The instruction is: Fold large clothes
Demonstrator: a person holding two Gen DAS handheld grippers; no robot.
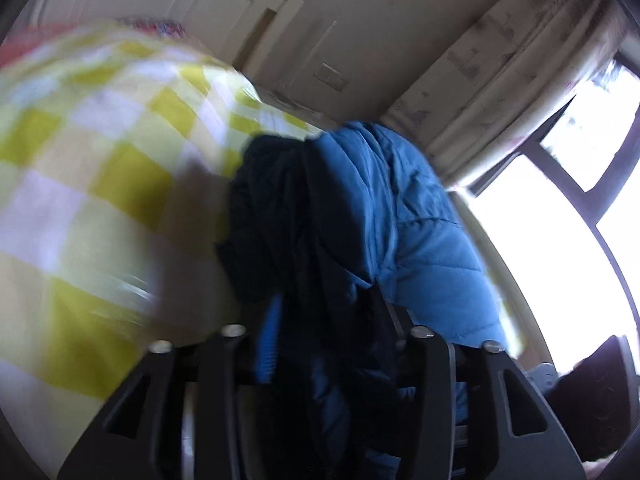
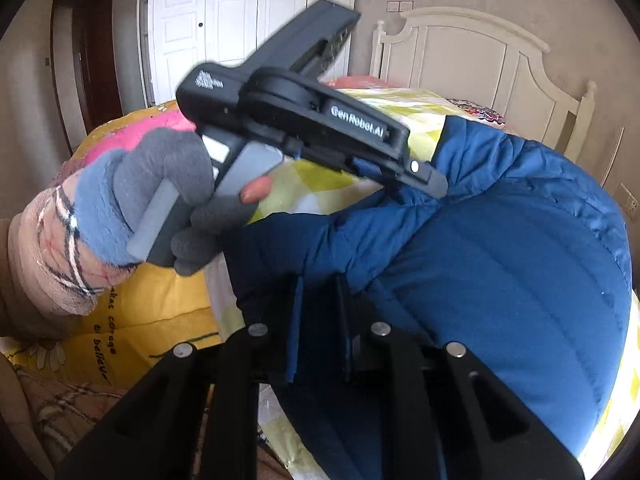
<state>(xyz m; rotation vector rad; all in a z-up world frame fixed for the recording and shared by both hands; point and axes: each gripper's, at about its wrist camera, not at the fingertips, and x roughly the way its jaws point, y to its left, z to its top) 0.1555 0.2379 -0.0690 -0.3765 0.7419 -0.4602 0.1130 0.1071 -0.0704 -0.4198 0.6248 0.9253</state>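
Bedroom: white headboard (image 2: 472,56), wardrobe (image 2: 240,20), bed under yellow-checked cover (image 1: 100,184). Blue padded jacket (image 2: 500,248) spread over the bed. Right gripper (image 2: 320,320): jaws narrow, pinched on a jacket fold. Left gripper (image 2: 434,184), held in a gloved hand (image 2: 152,200): tips at the jacket's upper edge, fabric between its fingers; grip state cannot be told.

Window (image 1: 560,240) glare, motion blur, fisheye

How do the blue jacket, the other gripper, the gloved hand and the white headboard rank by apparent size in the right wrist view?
1. blue jacket
2. left gripper and white headboard: look alike, unranked; the gripper is nearer
3. gloved hand
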